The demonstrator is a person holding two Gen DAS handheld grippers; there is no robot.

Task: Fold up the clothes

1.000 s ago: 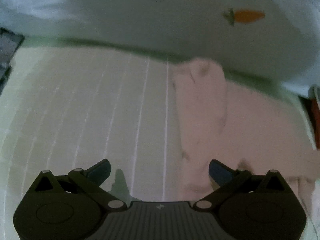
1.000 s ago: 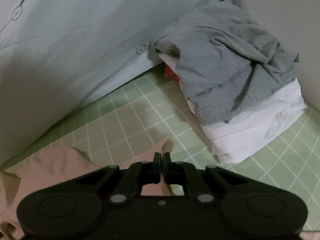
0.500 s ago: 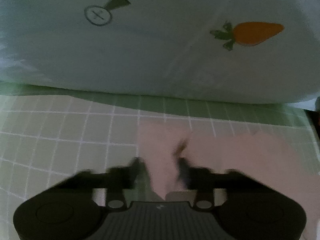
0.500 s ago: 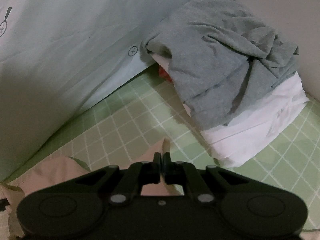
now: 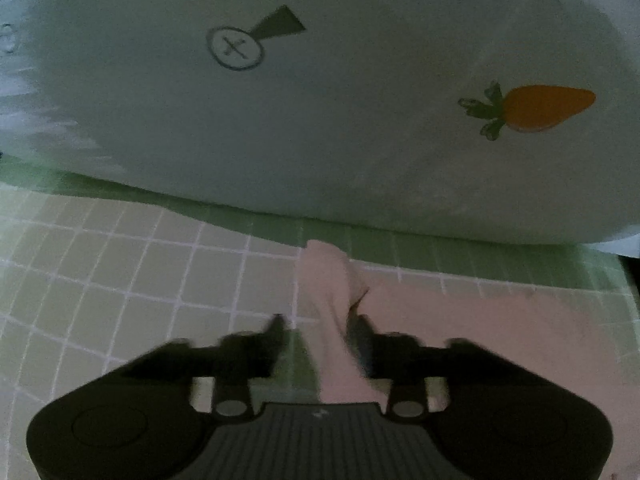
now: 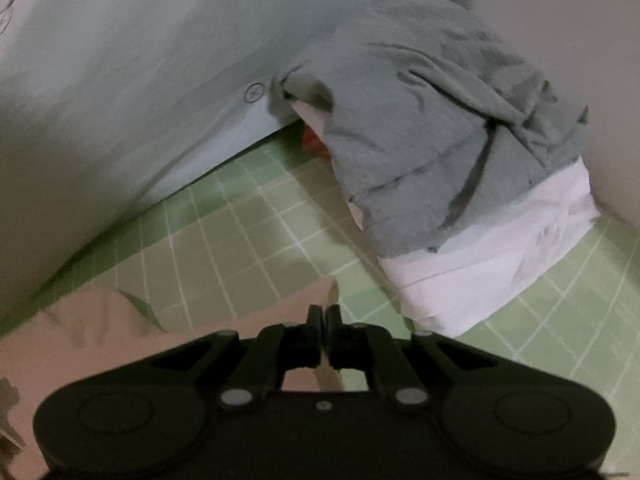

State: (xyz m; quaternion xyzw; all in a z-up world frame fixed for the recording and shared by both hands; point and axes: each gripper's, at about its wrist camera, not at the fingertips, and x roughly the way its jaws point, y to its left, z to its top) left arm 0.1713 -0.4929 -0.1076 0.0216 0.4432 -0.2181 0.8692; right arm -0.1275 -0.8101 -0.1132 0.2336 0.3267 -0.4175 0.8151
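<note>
A pale pink garment (image 5: pixel 460 332) lies on the green checked sheet (image 5: pixel 120 272). In the left wrist view a raised corner of it (image 5: pixel 328 280) stands between the two fingers of my left gripper (image 5: pixel 320 330), whose jaws are blurred and partly closed with a gap still showing. In the right wrist view my right gripper (image 6: pixel 323 316) is shut on another corner of the pink garment (image 6: pixel 240 320), which spreads to the lower left.
A large pale pillow (image 5: pixel 320 100) with a carrot print (image 5: pixel 536 108) fills the back; it also shows in the right wrist view (image 6: pixel 120 80). A pile of grey (image 6: pixel 432 128) and white (image 6: pixel 500 256) clothes sits at the right beside a wall (image 6: pixel 560 12).
My left gripper moved forward to the pink garment's corner and its jaws closed from wide open to around it. My right gripper stayed shut and shifted closer to the clothes pile.
</note>
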